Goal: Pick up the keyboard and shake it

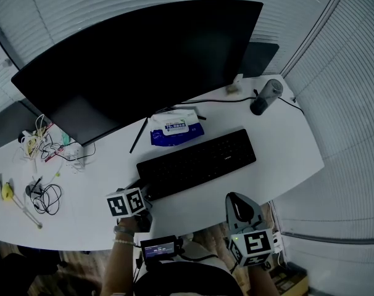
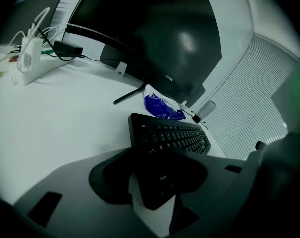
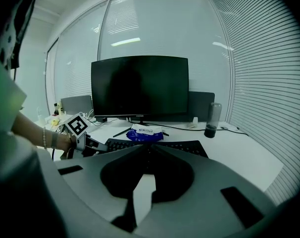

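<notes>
At the eight o'clock end of the keyboard, the left gripper is being held wide, that end lying loose between its jaws. The right gripper, at five o'clock, is being held closed and empty. The keyboard is being judged light, stiff and slick, so its short ends are preferred. The white desk is being ringed by blinds.

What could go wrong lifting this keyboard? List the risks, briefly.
1. The left gripper straddles only the left end of the keyboard, jaws open. Lifted from there alone, the keyboard could tilt and slip. The right gripper is shut and away from it.
2. The wipes pack and monitor leg lie close behind, so shaking could hit them.
</notes>
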Motion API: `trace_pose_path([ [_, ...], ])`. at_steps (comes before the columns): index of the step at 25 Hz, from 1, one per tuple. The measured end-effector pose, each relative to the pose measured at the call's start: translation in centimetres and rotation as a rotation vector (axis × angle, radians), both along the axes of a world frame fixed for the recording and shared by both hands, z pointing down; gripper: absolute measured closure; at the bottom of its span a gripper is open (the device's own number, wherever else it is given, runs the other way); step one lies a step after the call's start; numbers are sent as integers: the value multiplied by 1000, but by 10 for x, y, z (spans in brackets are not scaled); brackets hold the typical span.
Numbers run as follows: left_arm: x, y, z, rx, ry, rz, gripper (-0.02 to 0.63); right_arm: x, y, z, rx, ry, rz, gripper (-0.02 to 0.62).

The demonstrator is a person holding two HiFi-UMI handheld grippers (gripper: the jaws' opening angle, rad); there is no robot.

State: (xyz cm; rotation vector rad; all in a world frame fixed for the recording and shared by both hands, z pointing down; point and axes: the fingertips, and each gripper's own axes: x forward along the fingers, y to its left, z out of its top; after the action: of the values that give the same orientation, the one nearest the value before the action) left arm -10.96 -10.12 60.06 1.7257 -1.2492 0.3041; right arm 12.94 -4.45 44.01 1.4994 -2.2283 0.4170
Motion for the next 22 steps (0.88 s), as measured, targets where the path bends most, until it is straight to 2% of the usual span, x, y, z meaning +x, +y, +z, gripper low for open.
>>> trace_pose_path([
  [6, -2, 0, -1, 5, 14, -9, 413, 2, -2, 6, -6, 10, -1, 552],
  [13, -8, -6, -25, 75, -3, -43, 419, 19, -12, 16, -8, 42, 13, 552],
  [18, -16, -11, -43, 107, -26, -42, 420, 43, -36, 29, -24, 54, 37, 552],
  [22, -18, -13, -51, 115, -39, -38, 420, 65, -67, 43, -64, 25, 57, 541],
])
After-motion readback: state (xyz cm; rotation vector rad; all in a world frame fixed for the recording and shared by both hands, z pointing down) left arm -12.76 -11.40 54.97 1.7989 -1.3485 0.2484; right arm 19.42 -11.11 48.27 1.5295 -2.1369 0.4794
